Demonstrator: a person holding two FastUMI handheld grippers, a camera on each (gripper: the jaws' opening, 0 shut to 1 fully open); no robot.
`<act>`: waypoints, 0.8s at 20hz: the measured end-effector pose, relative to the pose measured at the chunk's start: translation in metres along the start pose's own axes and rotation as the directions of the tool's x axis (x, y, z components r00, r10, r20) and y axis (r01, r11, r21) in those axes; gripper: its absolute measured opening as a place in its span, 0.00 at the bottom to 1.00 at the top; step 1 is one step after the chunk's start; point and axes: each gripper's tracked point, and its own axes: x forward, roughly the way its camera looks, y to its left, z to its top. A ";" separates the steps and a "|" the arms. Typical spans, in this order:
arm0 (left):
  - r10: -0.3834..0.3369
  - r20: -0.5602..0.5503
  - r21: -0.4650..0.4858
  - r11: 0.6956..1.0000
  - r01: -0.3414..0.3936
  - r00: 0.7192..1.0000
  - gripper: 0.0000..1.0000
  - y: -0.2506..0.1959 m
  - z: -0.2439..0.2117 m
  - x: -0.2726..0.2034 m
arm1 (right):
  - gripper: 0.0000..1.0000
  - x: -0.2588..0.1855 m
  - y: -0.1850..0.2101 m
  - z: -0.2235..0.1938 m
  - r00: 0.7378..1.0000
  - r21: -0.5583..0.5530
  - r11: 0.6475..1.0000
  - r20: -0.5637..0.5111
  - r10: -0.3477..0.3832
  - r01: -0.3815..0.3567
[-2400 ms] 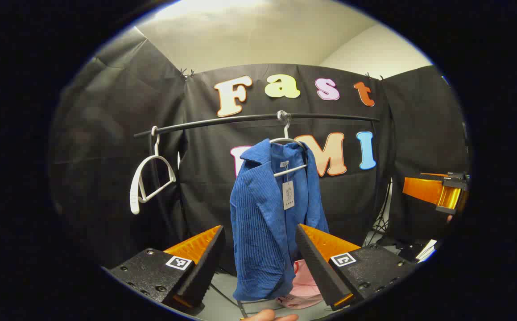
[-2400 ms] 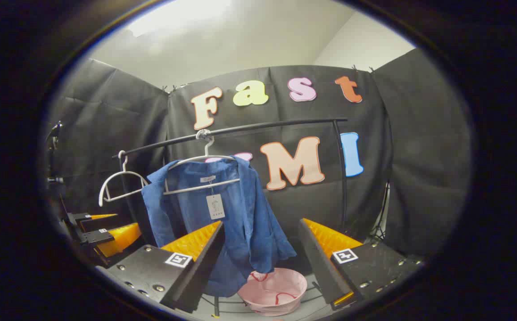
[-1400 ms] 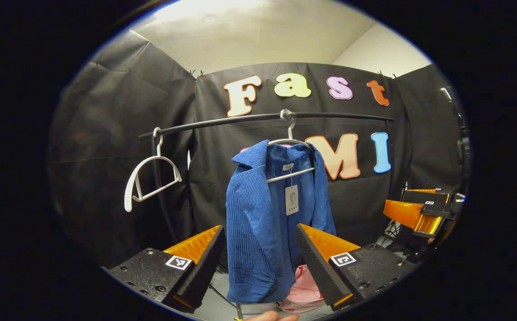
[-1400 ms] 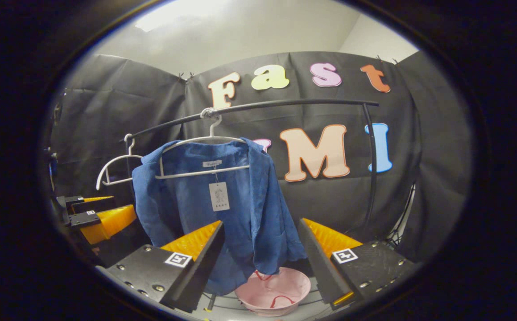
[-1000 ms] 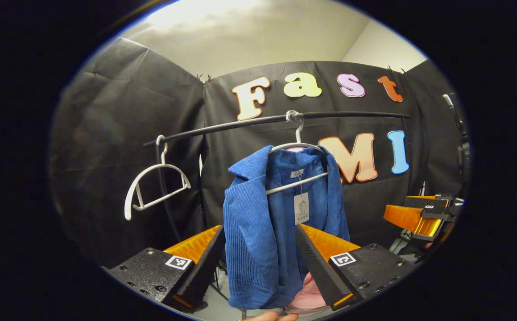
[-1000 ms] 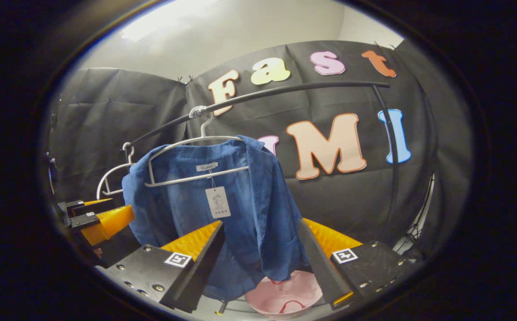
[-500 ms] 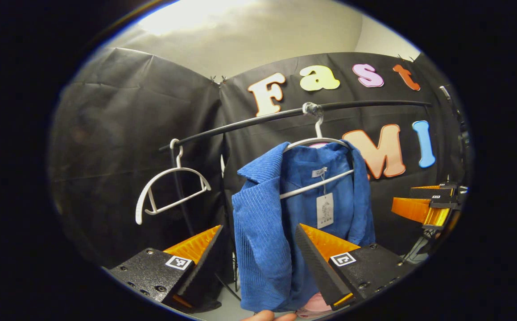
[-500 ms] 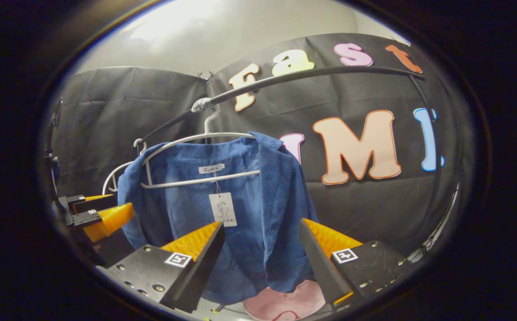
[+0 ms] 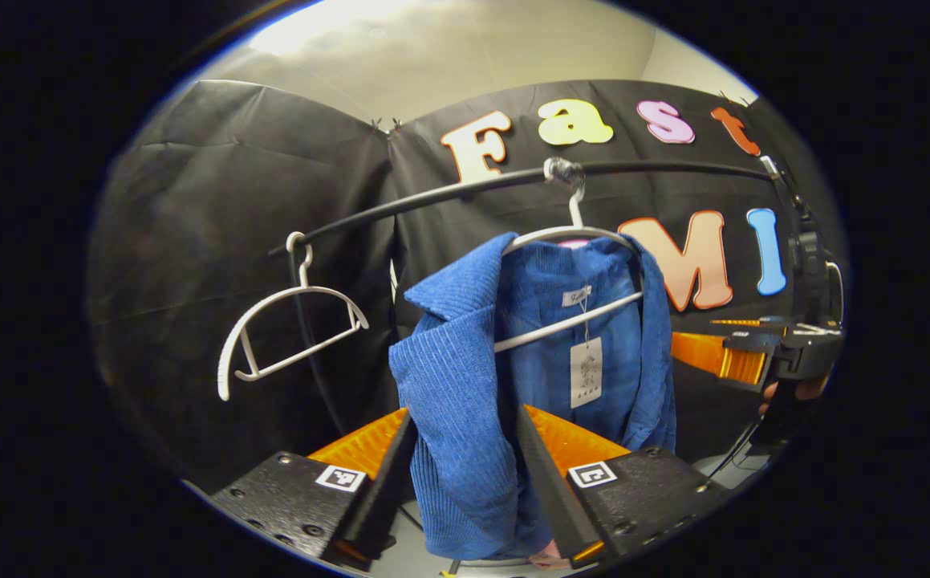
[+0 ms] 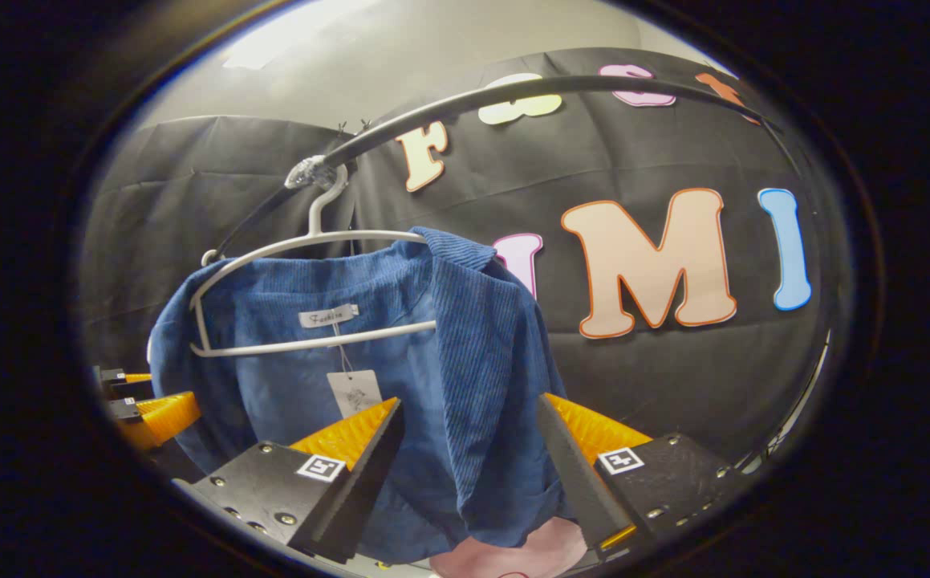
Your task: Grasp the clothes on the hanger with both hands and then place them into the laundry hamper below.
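My left claw (image 9: 465, 437) stands open at the bottom centre of the left gripper view, its two fingers flanking the front panel of the blue jacket (image 9: 465, 401); whether either finger touches the cloth I cannot tell, and nothing is gripped. My right claw (image 10: 469, 437) stands open at the bottom centre of the right gripper view, astride the jacket's other front edge, also holding nothing. The jacket hangs at frame centre in both views on a white hanger (image 9: 569, 241), whose hook sits over the black rail (image 9: 432, 197) across the upper frame. Part of the pink hamper (image 10: 513, 554) shows at the bottom edge of the right gripper view, below the hem. A second, bare hanger (image 9: 288, 329) hangs at centre left in the left gripper view. Risks, in my judgement: closing on one thin layer of cloth could let it slip out; pulling straight down could snag the collar on the hanger bar or drag the hanger off the rail; uneven pulls from my two claws could leave one shoulder hooked. The jacket's long axis runs vertically, collar up and hem down, with its open front and paper tag (image 9: 585, 371) facing my claws.
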 end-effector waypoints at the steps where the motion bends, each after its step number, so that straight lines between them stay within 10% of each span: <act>1: 0.002 -0.018 0.005 1.000 -0.002 1.000 0.67 0.003 -0.003 0.006 | 0.99 0.008 0.000 0.000 1.000 -0.003 1.000 -0.010 -0.005 0.005; 6: -0.038 -0.020 -0.029 0.999 0.038 0.999 0.44 0.008 0.000 0.013 | 0.97 0.045 -0.006 0.006 0.999 0.022 0.999 -0.014 -0.048 0.049; 12: -0.099 -0.061 -0.031 0.995 0.097 0.993 0.13 0.007 -0.005 0.016 | 0.65 0.080 -0.022 0.004 0.994 0.127 0.987 -0.072 -0.085 0.094; 16: -0.173 -0.036 -0.142 0.976 0.166 0.984 0.04 0.012 -0.004 0.012 | 0.12 0.092 -0.019 0.002 0.992 0.203 0.976 -0.112 -0.060 0.082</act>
